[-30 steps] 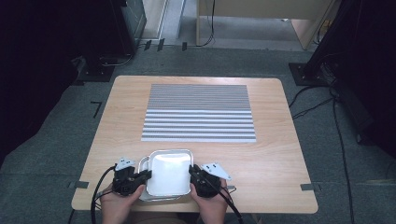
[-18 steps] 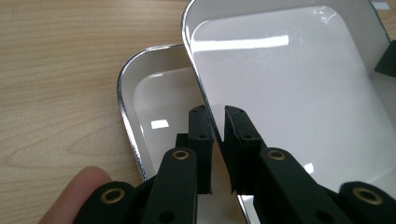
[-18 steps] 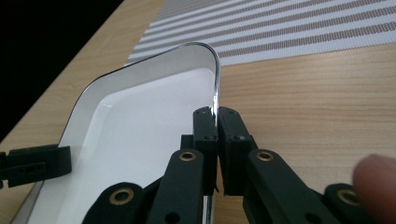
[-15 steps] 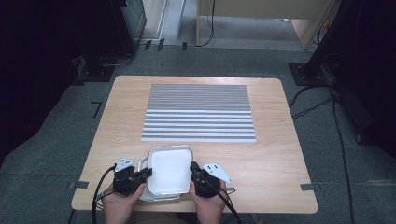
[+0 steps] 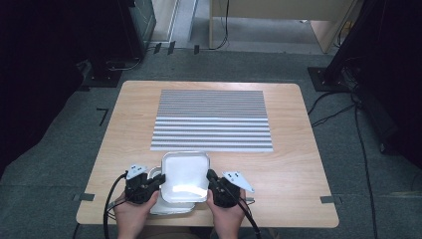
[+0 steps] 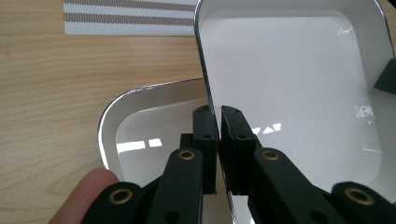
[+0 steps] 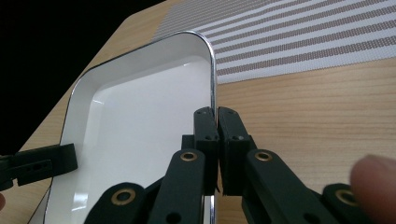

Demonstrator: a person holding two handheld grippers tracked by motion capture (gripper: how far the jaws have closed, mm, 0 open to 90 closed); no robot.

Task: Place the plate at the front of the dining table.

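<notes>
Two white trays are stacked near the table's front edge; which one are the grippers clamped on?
The upper tray: the left gripper and right gripper pinch its opposite rims. The lower tray lies flat on the table beneath it, ungripped, peeking out on the left.

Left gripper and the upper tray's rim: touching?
Touching. In the left gripper view, the left gripper has both jaws closed on the upper tray at its left rim, the thin edge pinched between them. A second tray lies beneath.
</notes>
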